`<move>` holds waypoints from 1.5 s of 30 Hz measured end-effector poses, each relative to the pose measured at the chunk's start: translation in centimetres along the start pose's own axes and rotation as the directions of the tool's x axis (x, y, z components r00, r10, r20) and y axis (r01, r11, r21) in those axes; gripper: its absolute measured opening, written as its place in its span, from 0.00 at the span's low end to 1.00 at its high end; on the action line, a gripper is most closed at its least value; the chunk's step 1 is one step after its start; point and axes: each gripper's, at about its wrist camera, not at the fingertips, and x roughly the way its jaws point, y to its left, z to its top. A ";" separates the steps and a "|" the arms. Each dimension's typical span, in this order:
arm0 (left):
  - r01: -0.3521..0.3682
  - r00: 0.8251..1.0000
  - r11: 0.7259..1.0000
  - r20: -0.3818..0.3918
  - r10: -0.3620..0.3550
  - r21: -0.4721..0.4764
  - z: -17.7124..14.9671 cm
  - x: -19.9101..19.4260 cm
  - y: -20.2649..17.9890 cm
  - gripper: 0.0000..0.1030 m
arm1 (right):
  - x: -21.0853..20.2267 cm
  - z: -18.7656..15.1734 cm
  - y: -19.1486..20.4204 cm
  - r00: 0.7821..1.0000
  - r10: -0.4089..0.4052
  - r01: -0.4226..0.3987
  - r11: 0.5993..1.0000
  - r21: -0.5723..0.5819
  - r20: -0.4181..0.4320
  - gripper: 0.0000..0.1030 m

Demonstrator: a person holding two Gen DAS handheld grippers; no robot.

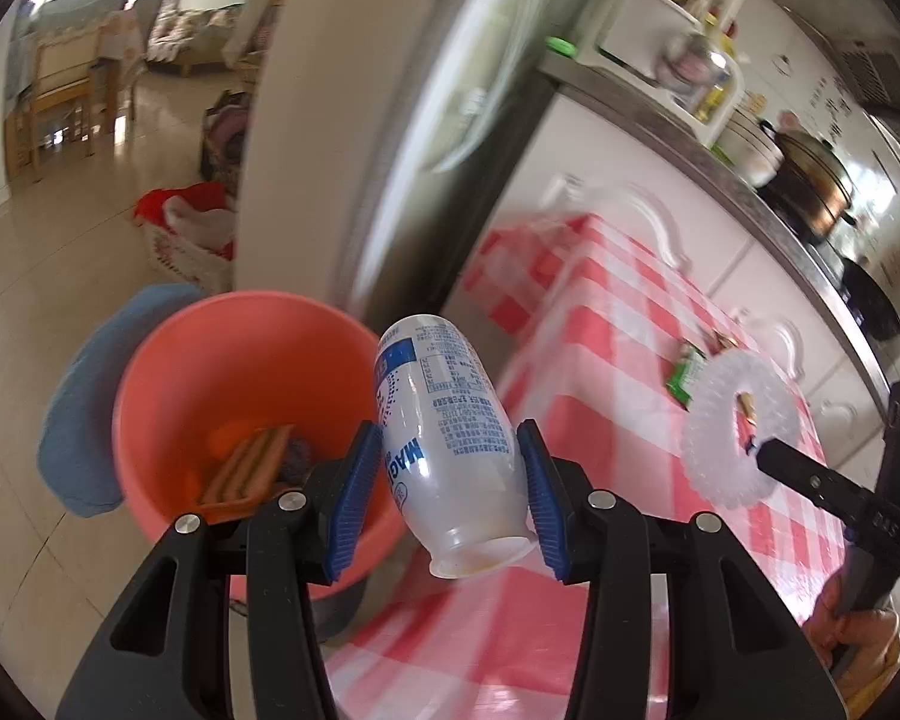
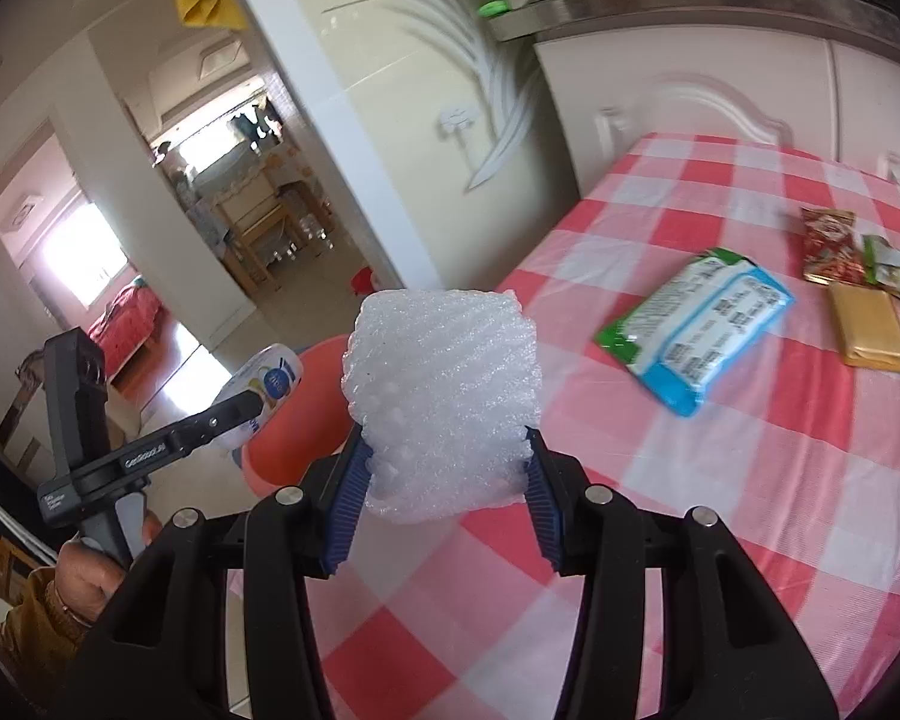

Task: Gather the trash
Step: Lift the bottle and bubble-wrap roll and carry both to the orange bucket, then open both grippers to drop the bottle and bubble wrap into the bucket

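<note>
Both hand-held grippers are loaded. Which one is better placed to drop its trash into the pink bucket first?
Left, probably. The left hand-held gripper holds the white bottle right beside the pink bucket. The right hand-held gripper, with its foam sleeve, is over the checked tablecloth, farther away.

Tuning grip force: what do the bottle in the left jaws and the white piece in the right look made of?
Bottle: likely thin plastic, glossy white, with window glare on its printed side. White piece: looks like soft foam netting, translucent and matte, with a bumpy ribbed surface and a ring shape in the left wrist view.
</note>
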 end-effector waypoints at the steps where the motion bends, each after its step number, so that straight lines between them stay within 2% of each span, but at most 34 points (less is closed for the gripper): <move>1: -0.009 1.000 1.000 0.004 0.009 -0.011 0.1 -0.1 0.7 0.47 | 0.4 0.1 0.6 1.000 0.005 -0.005 1.000 -0.011 -0.009 0.48; 11: -0.061 0.998 0.993 0.022 0.063 -0.104 0.5 -0.1 5.9 0.47 | 4.9 1.7 6.2 0.993 0.059 -0.071 0.990 -0.121 -0.103 0.48; 19: -0.077 0.997 0.986 0.011 0.080 -0.148 0.4 0.7 8.3 0.47 | 8.9 3.1 10.1 0.983 0.086 -0.118 0.973 -0.196 -0.161 0.48; 26: -0.089 0.996 0.981 -0.001 0.090 -0.172 0.4 1.8 9.5 0.47 | 12.2 3.4 11.9 0.972 0.095 -0.143 0.965 -0.219 -0.217 0.48; 29: -0.098 0.995 0.979 -0.014 0.097 -0.179 0.4 2.4 9.9 0.47 | 13.7 3.5 12.6 0.968 0.093 -0.147 0.962 -0.228 -0.232 0.50; 32: -0.114 0.993 0.976 -0.042 0.108 -0.186 0.3 3.5 10.4 0.48 | 15.2 3.4 12.7 0.965 0.078 -0.138 0.963 -0.231 -0.251 0.56; 33: -0.117 0.993 0.975 -0.050 0.109 -0.188 0.2 3.7 10.5 0.51 | 15.4 3.4 12.8 0.964 0.072 -0.132 0.965 -0.227 -0.255 0.59; 36: -0.132 0.990 0.972 -0.066 0.122 -0.194 -0.2 4.1 10.8 0.71 | 15.8 3.2 11.8 0.963 0.084 -0.132 0.976 -0.174 -0.258 0.70; 39: -0.136 0.990 0.972 -0.074 0.124 -0.189 -0.5 4.2 10.8 0.72 | 15.6 3.4 11.1 0.966 0.096 -0.133 0.980 -0.144 -0.240 0.72; 45: -0.149 0.988 0.965 -0.080 0.134 -0.215 -0.6 3.6 10.9 0.87 | 13.3 3.5 8.5 0.979 0.097 -0.111 0.991 -0.070 -0.181 0.81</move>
